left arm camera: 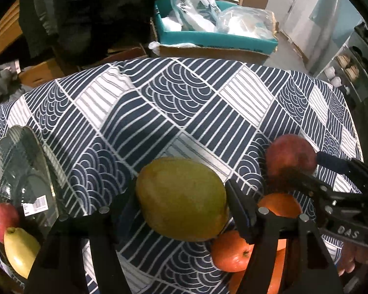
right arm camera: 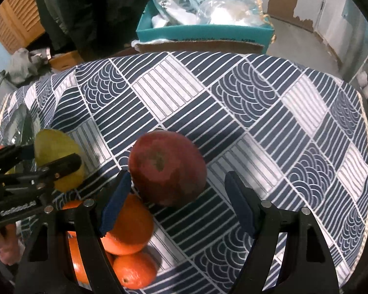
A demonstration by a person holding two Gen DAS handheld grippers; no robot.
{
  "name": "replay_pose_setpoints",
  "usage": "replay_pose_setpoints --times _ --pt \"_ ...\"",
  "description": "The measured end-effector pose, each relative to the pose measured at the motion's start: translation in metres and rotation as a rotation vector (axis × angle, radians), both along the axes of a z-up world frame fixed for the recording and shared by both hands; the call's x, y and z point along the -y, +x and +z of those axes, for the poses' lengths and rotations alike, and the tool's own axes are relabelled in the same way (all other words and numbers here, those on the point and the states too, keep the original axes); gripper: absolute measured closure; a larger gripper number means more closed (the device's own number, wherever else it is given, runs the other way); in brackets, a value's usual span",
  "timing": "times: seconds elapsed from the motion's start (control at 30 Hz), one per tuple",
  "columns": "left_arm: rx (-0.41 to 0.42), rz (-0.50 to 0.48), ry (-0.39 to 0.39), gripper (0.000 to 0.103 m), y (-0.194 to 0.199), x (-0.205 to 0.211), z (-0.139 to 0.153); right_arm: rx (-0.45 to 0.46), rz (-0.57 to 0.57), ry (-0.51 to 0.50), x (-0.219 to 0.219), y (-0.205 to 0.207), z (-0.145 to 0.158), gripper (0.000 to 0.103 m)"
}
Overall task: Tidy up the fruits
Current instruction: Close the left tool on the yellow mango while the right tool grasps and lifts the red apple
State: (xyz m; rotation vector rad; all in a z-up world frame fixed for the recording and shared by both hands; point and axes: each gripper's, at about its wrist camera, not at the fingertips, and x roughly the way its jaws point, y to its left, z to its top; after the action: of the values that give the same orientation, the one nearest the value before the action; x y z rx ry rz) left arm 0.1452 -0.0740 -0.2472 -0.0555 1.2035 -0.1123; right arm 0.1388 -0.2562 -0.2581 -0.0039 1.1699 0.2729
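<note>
Clamping a yellow-green mango between its fingers, the left gripper holds it above the patterned desk. Fingers apart, the right gripper flanks a red apple, its left pad beside the skin. Oranges lie just below; a glass plate sits left.

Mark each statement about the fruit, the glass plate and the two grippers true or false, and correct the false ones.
1. The left gripper is closed on the yellow-green mango. True.
2. The right gripper is clamped on the dark red apple. False: its jaws stand open around the apple, with a clear gap on one side.
3. The clear glass plate holds a red apple and a yellow pear. True.
4. The round oranges sit on the glass plate. False: they lie on the blue-and-white patterned tablecloth, beside the mango.
</note>
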Motion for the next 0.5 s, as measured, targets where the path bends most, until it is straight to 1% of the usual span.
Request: replay_pose_setpoints --times 0.23,0.5 --pt "0.010 -0.008 0.003 0.033 -0.005 -0.006 0.002 -0.038 -0.010 -0.027 -0.011 0.009 -0.013 0.024" --pt "0.013 -0.012 0.000 0.033 -0.007 -0.009 0.002 -0.118 -0.042 -0.014 -0.011 0.016 -0.034 0.025"
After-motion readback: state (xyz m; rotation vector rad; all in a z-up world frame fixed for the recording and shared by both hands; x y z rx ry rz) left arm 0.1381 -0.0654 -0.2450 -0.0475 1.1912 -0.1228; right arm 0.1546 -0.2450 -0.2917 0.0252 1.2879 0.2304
